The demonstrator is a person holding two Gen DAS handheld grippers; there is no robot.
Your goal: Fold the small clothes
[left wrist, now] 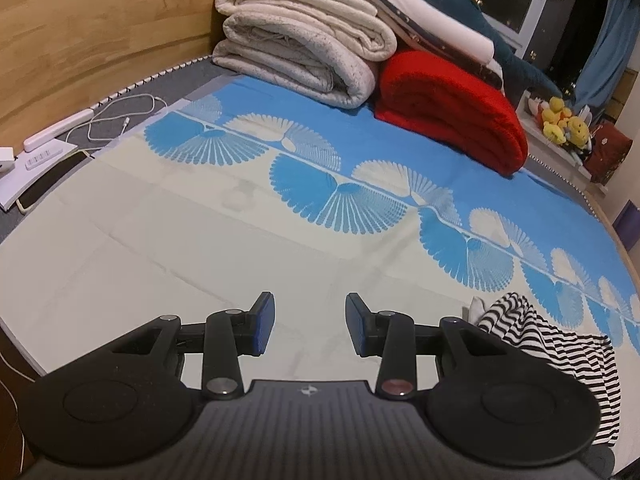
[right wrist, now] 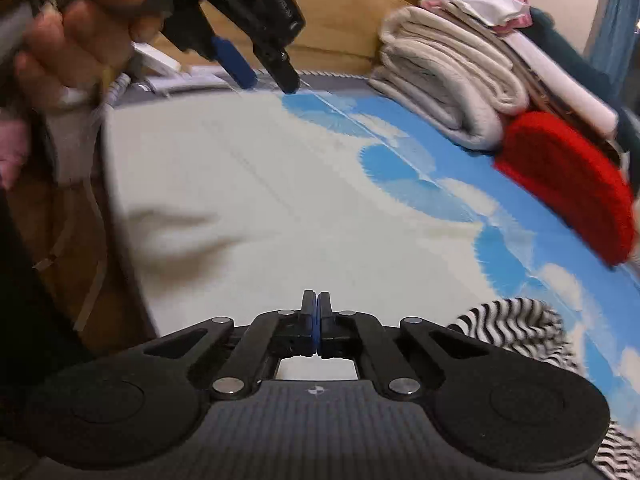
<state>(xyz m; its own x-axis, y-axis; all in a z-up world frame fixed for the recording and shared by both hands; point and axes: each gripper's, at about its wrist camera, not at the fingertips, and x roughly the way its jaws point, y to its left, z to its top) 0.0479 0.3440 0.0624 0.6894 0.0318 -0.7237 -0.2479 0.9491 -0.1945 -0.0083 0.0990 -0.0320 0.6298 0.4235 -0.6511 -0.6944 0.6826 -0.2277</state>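
A black-and-white striped garment (left wrist: 560, 344) lies crumpled on the cream and blue bed cover (left wrist: 200, 240), at the lower right of the left wrist view. It also shows, blurred, at the lower right of the right wrist view (right wrist: 516, 324). My left gripper (left wrist: 310, 326) is open and empty above the cream cloth, left of the garment. My right gripper (right wrist: 317, 320) is shut with nothing visible between its pads, left of the garment. The left gripper (right wrist: 266, 74) shows at the top left of the right wrist view, held in a hand.
Folded beige blankets (left wrist: 304, 44) and a red blanket (left wrist: 456, 112) are stacked at the far side of the bed. A wooden headboard (left wrist: 92, 36), white cables (left wrist: 116, 118) and small devices (left wrist: 40, 152) are at the far left. Plush toys (left wrist: 564, 124) sit at the right.
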